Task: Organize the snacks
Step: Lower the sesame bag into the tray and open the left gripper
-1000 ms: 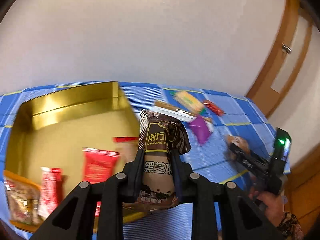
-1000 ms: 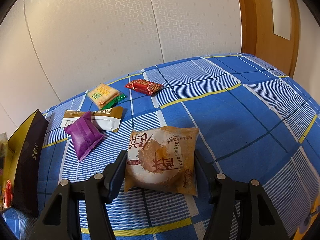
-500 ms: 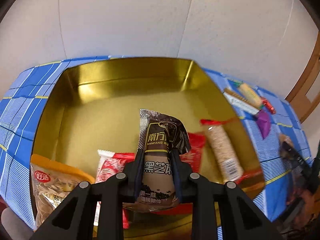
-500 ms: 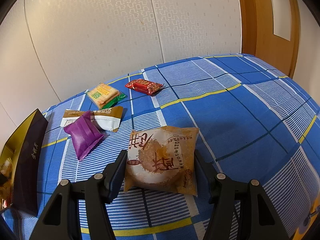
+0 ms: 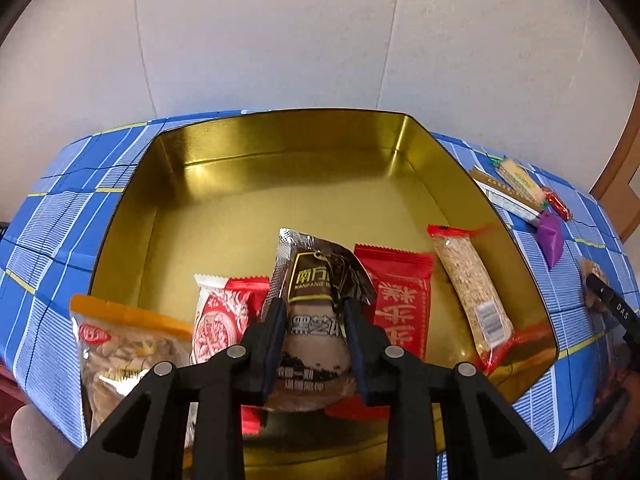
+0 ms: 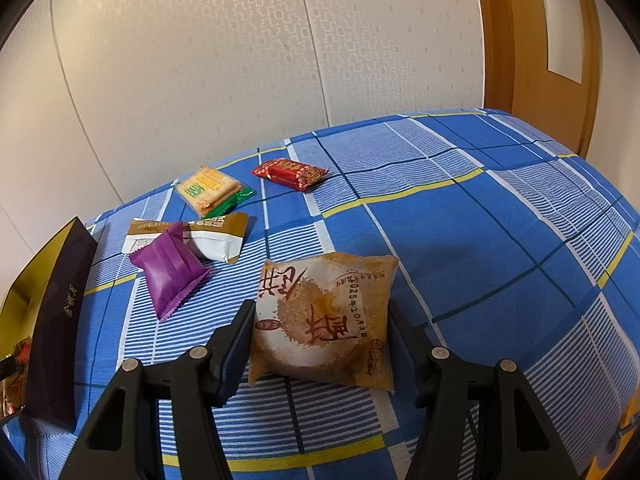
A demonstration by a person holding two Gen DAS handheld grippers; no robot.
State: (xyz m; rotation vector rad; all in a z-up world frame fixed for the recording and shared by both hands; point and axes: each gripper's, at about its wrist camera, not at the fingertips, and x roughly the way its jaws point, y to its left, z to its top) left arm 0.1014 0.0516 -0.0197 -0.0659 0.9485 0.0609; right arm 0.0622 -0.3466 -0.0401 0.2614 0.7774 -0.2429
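My left gripper (image 5: 316,312) is shut on a brown sesame snack packet (image 5: 318,300) and holds it above the near part of the gold tin (image 5: 280,140). The tin holds a pale nut bag (image 5: 120,352), a red-and-white packet (image 5: 224,320), a red packet (image 5: 400,300) and a grain bar (image 5: 472,292). My right gripper (image 6: 322,316) is open, its fingers on either side of an orange pastry packet (image 6: 324,316) that lies on the blue checked cloth (image 6: 480,240).
On the cloth lie a purple packet (image 6: 168,268), a white-and-brown sachet (image 6: 216,236), a yellow cracker pack (image 6: 210,190) and a small red packet (image 6: 290,172). The tin's dark outer wall (image 6: 56,320) stands at the left. A wall and wooden door (image 6: 536,40) are behind.
My left gripper has swung left with the brown packet, from beside the tin to over its near middle. The right gripper and pastry packet have not moved.
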